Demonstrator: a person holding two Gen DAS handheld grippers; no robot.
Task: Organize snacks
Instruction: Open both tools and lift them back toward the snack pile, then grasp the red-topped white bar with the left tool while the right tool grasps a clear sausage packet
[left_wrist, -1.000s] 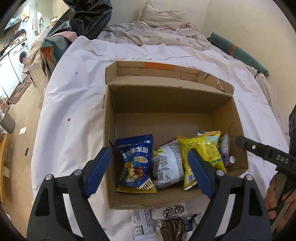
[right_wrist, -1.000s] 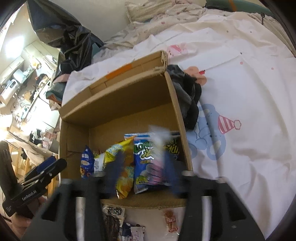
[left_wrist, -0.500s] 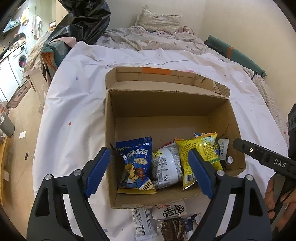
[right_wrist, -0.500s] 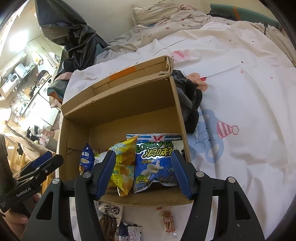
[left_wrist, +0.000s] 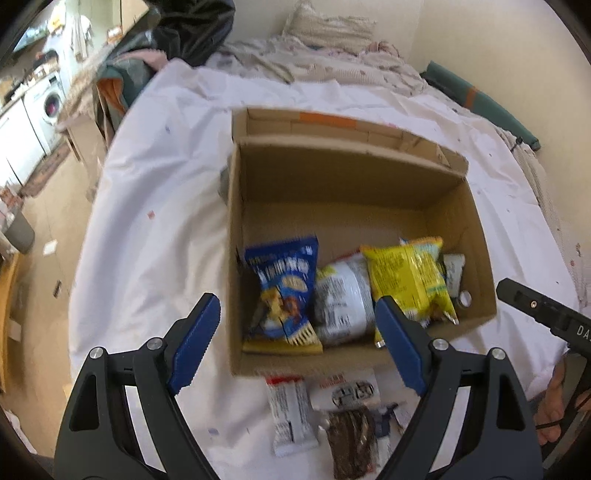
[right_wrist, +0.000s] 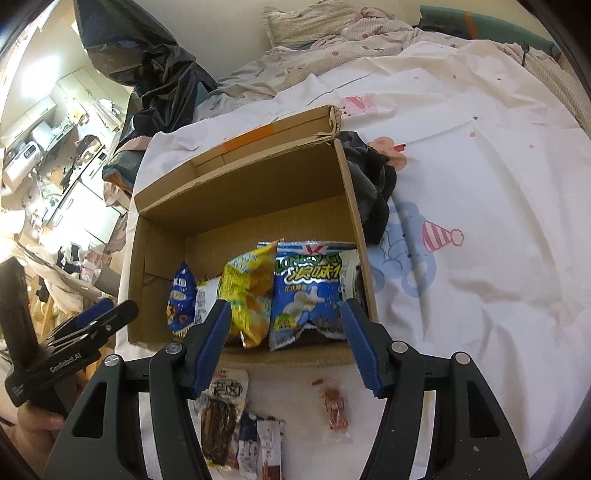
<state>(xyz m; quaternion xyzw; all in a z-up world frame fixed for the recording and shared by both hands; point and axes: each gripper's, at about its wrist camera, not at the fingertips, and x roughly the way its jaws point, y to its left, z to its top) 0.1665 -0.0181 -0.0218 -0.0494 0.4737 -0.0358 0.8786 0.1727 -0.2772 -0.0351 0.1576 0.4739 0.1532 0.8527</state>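
An open cardboard box (left_wrist: 476, 236) (right_wrist: 351, 192) sits on a white sheet. Inside it lie a blue snack bag (left_wrist: 284, 291), a white packet (left_wrist: 340, 295), a yellow bag (left_wrist: 406, 277) (right_wrist: 247, 291) and a blue-green bag (right_wrist: 310, 291). In front of the box lie loose small snacks: a white bar (left_wrist: 290, 413), a dark jerky pack (left_wrist: 351, 439) (right_wrist: 218, 424) and a small red snack (right_wrist: 334, 410). My left gripper (left_wrist: 297, 343) is open and empty over the box's near edge. My right gripper (right_wrist: 286, 345) is open and empty above the box's near wall.
A dark cloth (right_wrist: 373, 184) lies against the box's right side. A black bag (right_wrist: 147, 66) and bedding (left_wrist: 317, 55) are at the back. The bed edge drops to the floor at left (left_wrist: 44, 221).
The right gripper has let go of the blue-green bag into the box, opened and drawn back. The left gripper has shifted back, so more loose snacks show in front of the box.
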